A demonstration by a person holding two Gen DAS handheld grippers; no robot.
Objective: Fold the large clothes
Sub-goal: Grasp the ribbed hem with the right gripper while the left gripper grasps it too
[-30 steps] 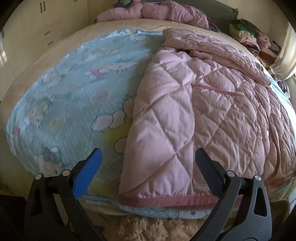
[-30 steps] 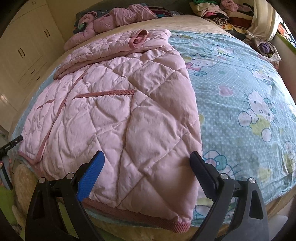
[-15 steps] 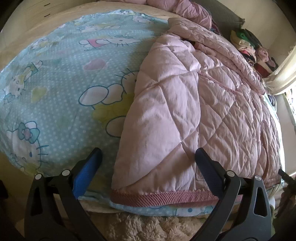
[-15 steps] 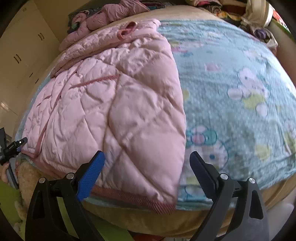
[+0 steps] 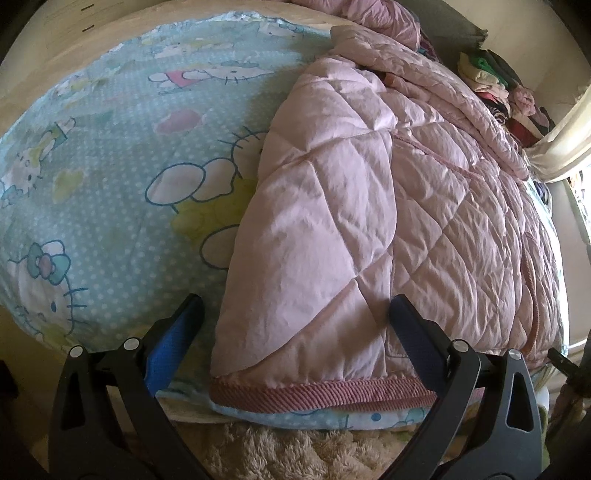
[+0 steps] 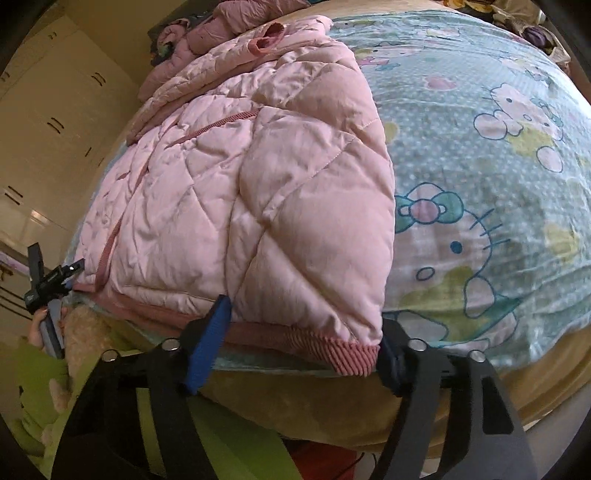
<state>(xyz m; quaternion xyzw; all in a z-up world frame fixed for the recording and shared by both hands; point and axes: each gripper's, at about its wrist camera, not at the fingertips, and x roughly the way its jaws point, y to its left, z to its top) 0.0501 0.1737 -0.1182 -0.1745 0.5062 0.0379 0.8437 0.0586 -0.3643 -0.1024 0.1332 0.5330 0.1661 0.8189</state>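
A pink quilted jacket lies spread on the bed with its ribbed hem at the near edge. My left gripper stands open just above the hem's left corner, one finger on each side of the folded edge, not touching it. In the right wrist view the same jacket fills the left half. My right gripper is at the hem's right corner. Its jaws are closing, with the corner between them, and no pinch shows in the fabric.
The jacket rests on a light blue cartoon-print sheet. More pink garments and a stack of clothes lie at the bed's far side. A fluffy beige rug lies below the near edge. Cream cupboards stand at the left.
Both grippers have come lower and nearer to the hem at the bed's edge. The right jaws have narrowed around the hem's corner. The left jaws stay wide.
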